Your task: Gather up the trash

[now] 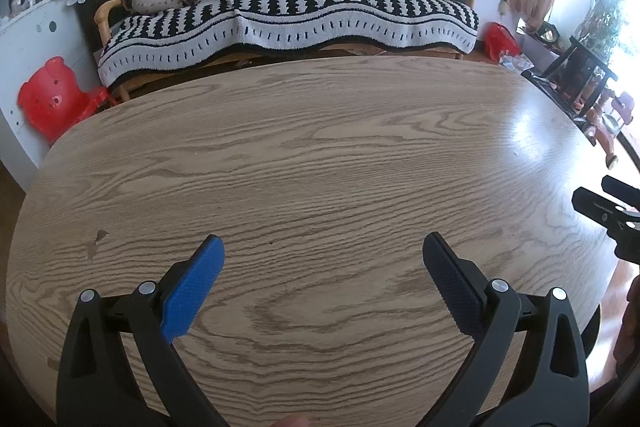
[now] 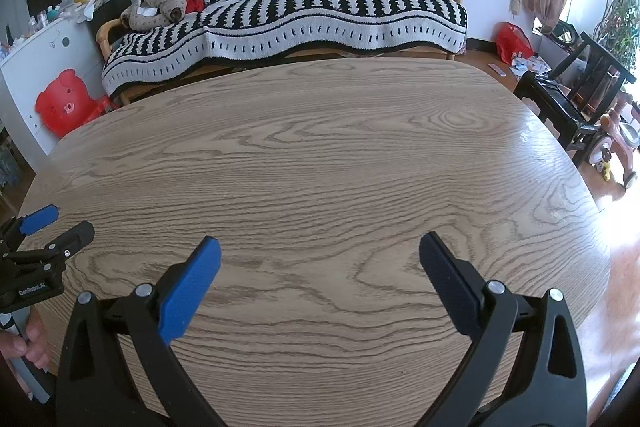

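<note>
A bare oval wooden table [image 1: 312, 155] [image 2: 320, 155] fills both views, and no trash shows on it. My left gripper [image 1: 323, 247] hovers over the near part of the table, open, with nothing between its blue-padded fingers. My right gripper [image 2: 320, 246] is open too and holds nothing. In the left wrist view the right gripper's black fingers [image 1: 600, 211] poke in at the right edge. In the right wrist view the left gripper [image 2: 44, 231] shows at the left edge, with a hand [image 2: 24, 343] on its grip.
Behind the table stands a sofa under a black-and-white striped blanket [image 1: 288, 15] [image 2: 288, 15] with cushions and clothes. A red bear-shaped stool [image 1: 52, 99] [image 2: 64, 103] lies at the left by a white cabinet. Dark chairs [image 2: 568, 95], a red bag [image 2: 514, 41] and a ride-on toy [image 2: 616, 147] stand at the right.
</note>
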